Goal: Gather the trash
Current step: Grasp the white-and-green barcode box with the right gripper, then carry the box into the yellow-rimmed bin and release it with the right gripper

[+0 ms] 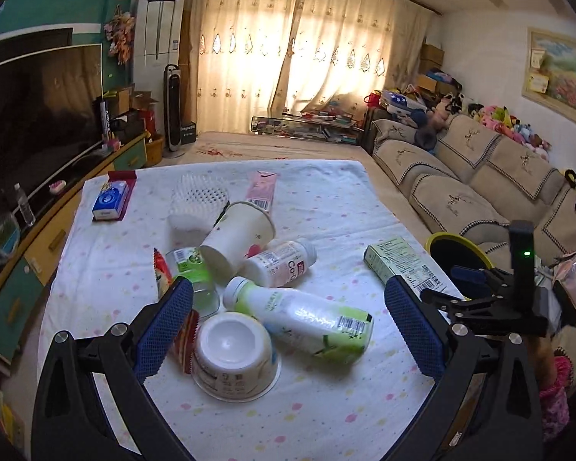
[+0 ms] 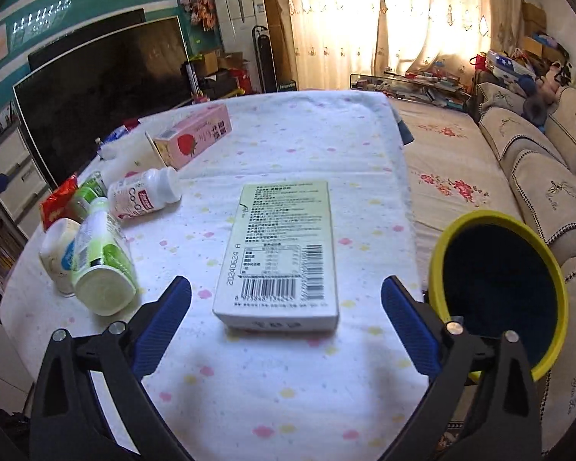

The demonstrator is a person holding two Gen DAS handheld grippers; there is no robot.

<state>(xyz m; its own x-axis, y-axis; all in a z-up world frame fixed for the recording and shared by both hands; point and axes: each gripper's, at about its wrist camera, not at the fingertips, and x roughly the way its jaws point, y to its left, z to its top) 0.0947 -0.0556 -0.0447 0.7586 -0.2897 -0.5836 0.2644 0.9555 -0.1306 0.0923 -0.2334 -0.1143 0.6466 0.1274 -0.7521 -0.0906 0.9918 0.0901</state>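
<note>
Both tools stand wide open and hold nothing. Your right tool [image 2: 286,299] frames the green box [image 2: 280,253], which lies flat at the centre of its frame, barcode end nearest you, with clear cloth between it and each pad. That looks like a deliberate line-up: the jaws straddle the box's narrow width, so a short push forward should bring it between them. The bin [image 2: 499,280] sits at the lower right of that frame, just off the edge of the surface [image 2: 307,134], mouth tilted towards you, so a drop would need only a short swing.

Your left tool [image 1: 288,326] hovers over the pile at the lower middle of its frame: a green bottle [image 1: 307,317] on its side, an upturned tub [image 1: 236,351], a pink bottle [image 1: 284,265] and a tipped cup [image 1: 238,238] leaning together. A red wrapper [image 1: 182,336] lies partly behind the left pad. These touch one another, so pick from the outside; the rounded bottles may roll if nudged.
</note>
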